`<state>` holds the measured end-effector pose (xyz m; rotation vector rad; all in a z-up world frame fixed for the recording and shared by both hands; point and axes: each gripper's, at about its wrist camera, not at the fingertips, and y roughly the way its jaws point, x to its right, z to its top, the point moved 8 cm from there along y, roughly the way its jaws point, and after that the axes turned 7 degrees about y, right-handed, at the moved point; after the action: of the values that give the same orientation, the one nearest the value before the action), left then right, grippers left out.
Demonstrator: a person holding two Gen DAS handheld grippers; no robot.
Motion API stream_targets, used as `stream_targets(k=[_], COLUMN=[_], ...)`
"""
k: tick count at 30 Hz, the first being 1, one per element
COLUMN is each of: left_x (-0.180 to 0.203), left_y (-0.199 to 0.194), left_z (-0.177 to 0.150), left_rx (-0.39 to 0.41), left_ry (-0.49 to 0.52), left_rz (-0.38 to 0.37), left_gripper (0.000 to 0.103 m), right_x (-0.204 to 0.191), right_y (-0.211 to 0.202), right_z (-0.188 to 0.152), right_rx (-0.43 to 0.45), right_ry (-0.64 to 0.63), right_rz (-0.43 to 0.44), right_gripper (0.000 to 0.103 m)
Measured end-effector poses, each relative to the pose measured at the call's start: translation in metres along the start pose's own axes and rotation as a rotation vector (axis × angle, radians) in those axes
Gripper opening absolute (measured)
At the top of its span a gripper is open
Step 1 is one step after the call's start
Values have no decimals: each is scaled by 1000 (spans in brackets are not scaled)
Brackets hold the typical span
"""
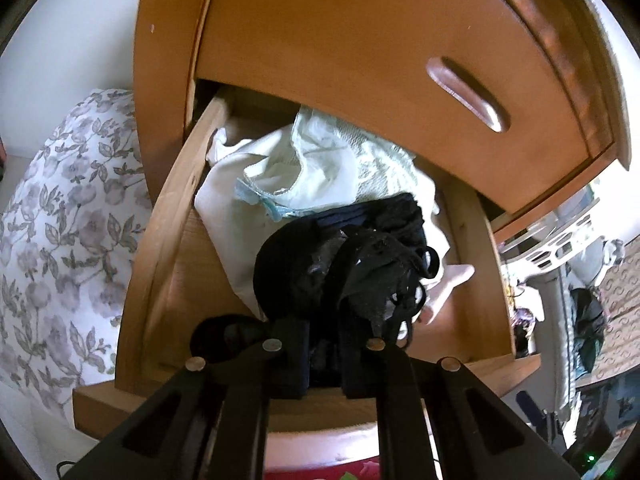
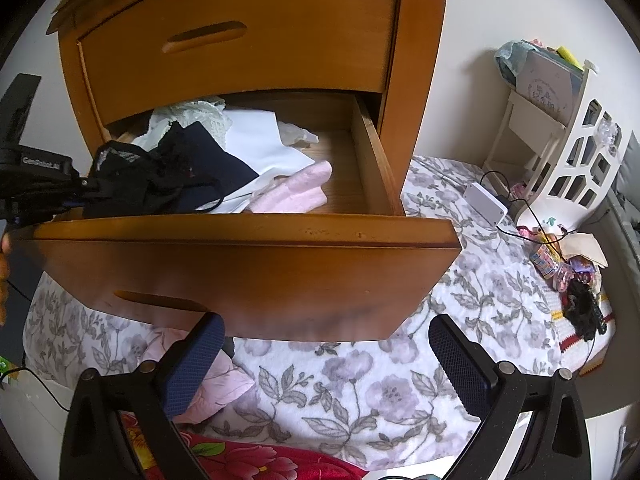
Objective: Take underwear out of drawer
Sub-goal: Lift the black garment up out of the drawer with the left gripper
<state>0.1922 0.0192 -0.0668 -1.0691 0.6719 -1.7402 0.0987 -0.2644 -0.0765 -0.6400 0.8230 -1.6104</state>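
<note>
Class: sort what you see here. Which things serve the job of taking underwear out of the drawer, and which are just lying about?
Belongs to the job:
black underwear
open drawer
left gripper, shut on the black underwear

Just lying about:
pink cloth
white cloth
floral bedspread
white rack

Black lacy underwear (image 1: 360, 276) bunched, lifted above open drawer (image 1: 160, 248).

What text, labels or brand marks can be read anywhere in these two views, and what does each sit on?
"GenRobot.AI", roughly as it reads, partly blurred: white lettering on the black body of the left gripper, seen in the right wrist view.
Faint print on the card in the white rack: too small and blurred to read.
Nothing readable on the drawer or in the left wrist view.
</note>
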Motion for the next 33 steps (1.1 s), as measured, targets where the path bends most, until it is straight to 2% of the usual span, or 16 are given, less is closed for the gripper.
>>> stream_targets(k=[15,33], left_x=[19,49], left_y=[-36,-115], left_z=[4,6], left_rx=[129,305], left_ry=[-1,29], left_rz=[-32,-91], left_gripper=[10,10], right_x=[-2,-8], right_y=[-11,-33], right_z=[2,5], right_rx=[20,57], right_ry=[-3,-17], right_rz=[0,3], right_gripper=[103,103])
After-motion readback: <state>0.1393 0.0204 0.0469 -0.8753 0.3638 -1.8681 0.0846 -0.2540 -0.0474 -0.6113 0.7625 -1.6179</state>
